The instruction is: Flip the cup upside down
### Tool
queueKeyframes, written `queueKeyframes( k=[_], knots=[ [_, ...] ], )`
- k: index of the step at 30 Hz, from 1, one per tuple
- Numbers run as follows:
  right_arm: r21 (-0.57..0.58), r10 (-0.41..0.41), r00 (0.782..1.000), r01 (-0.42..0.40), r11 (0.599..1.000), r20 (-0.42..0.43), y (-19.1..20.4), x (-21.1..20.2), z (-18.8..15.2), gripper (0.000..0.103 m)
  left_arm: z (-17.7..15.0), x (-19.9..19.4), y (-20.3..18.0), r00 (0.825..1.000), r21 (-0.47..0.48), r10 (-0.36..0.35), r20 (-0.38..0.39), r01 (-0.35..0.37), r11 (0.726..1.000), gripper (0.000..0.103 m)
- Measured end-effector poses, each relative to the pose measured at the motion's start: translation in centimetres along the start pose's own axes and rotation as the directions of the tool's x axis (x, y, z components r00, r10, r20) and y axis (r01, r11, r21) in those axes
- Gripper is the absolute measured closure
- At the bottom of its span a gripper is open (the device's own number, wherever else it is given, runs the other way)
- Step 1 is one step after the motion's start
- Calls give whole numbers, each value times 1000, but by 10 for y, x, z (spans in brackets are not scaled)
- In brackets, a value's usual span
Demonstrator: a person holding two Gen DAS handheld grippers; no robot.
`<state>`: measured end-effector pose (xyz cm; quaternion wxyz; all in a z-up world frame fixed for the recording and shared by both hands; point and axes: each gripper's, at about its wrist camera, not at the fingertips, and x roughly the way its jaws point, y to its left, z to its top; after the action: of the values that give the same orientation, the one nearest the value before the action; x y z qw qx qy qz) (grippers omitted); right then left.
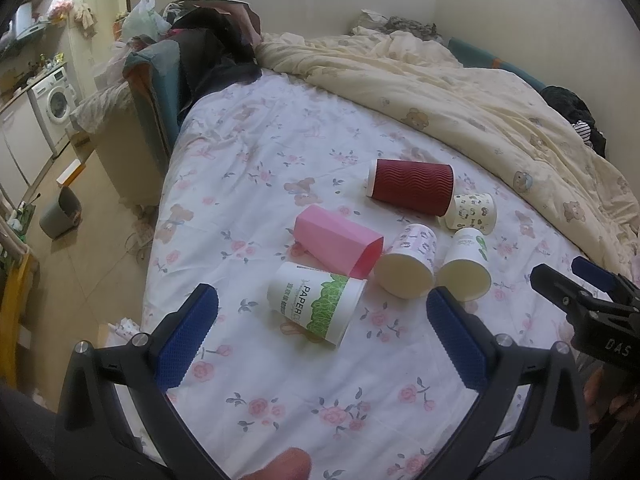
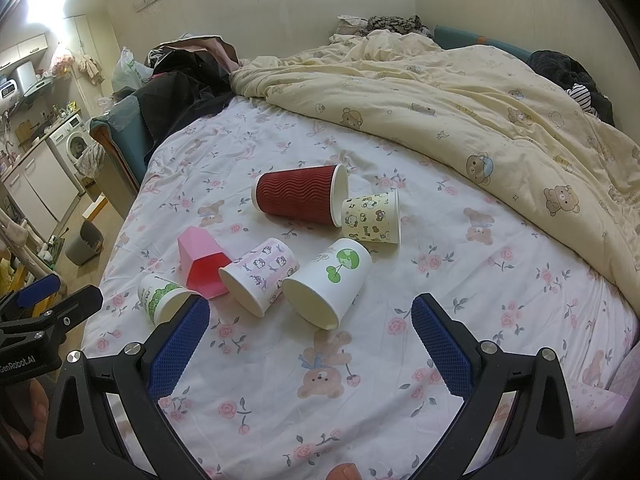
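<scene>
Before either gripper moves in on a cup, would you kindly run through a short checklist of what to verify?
1. Left gripper open, holding nothing: ok.
2. Right gripper open, holding nothing: ok.
3. Any cup already upside down: not ok; all six lie on their sides.
4. Green-leaf cup nearest the left gripper, unobstructed in front: ok.
5. Cherry-print cup nearest the right gripper, mouth facing it: ok.
6. Firm surface: not ok; the bedsheet is soft and wrinkled.

left tool (image 1: 322,314) spread wide, empty; right tool (image 2: 310,320) likewise
</scene>
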<state>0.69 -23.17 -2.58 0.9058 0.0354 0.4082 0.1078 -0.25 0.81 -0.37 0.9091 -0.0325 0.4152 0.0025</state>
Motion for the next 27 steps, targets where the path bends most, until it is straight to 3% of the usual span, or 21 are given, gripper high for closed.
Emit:
queueKeyframes(
  k=[27],
  knots=[
    [0, -1, 1000, 1, 1000, -4, 1, 0, -2, 0, -2, 3, 2, 1000, -5, 4, -6, -4, 1000, 0]
  ],
)
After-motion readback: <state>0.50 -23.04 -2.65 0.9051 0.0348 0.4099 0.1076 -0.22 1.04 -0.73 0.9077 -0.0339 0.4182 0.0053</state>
